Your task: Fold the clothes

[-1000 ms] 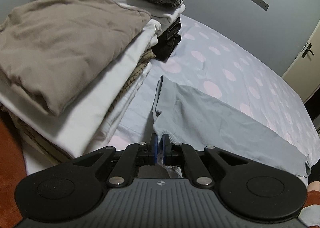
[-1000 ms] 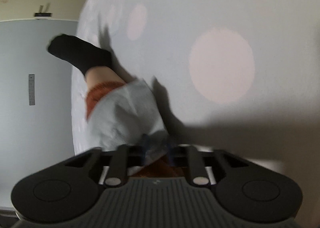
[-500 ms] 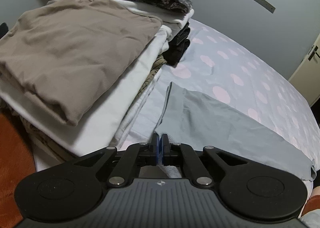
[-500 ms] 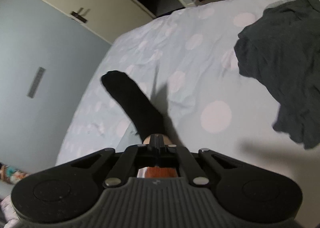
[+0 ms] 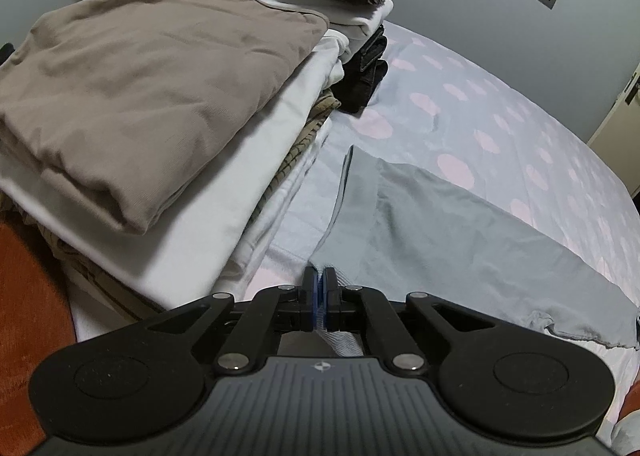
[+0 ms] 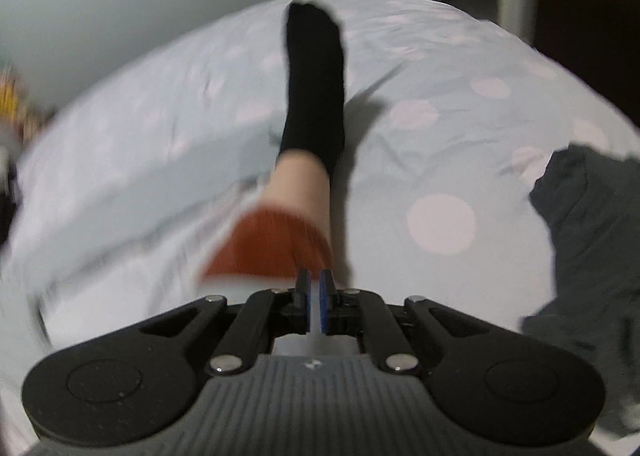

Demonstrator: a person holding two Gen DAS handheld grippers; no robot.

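Change since a second ago: right wrist view has swung round, so the person's black-socked foot (image 6: pixel 314 88) now points up the frame instead of lying off to the left; left wrist view sits slightly nearer the folded stack, little else different.
Folded stack (image 5: pixel 152 68): at the left on the bed, a taupe top uppermost, white and striped layers under it, a floral piece behind.
Left gripper (image 5: pixel 319 298): jaws pressed together on the near edge of the grey garment (image 5: pixel 460 232), pale cloth pinched between the blue pads.
Grey garment: spread flat on the spotted bedsheet (image 5: pixel 500 128), just right of the stack, its far corner turned up, its frayed hem out to the right.
Right gripper (image 6: pixel 316 306): jaws opening, a thin strip of pale cloth between the pads, which appear still to press it; blur hides the detail.
Dark garment (image 6: pixel 592 256): crumpled at the right of the bed, not yet folded.
Risk, right side: with the jaws easing apart, the thin edge could slip out, leaving the fold lopsided.
Risk, left side: a hard pull toward the stack could drag the garment under the white layers or nudge the pile askew.
Risk, leg: cloth may snag on the person's orange trouser cuff (image 6: pixel 272 244) beneath it.
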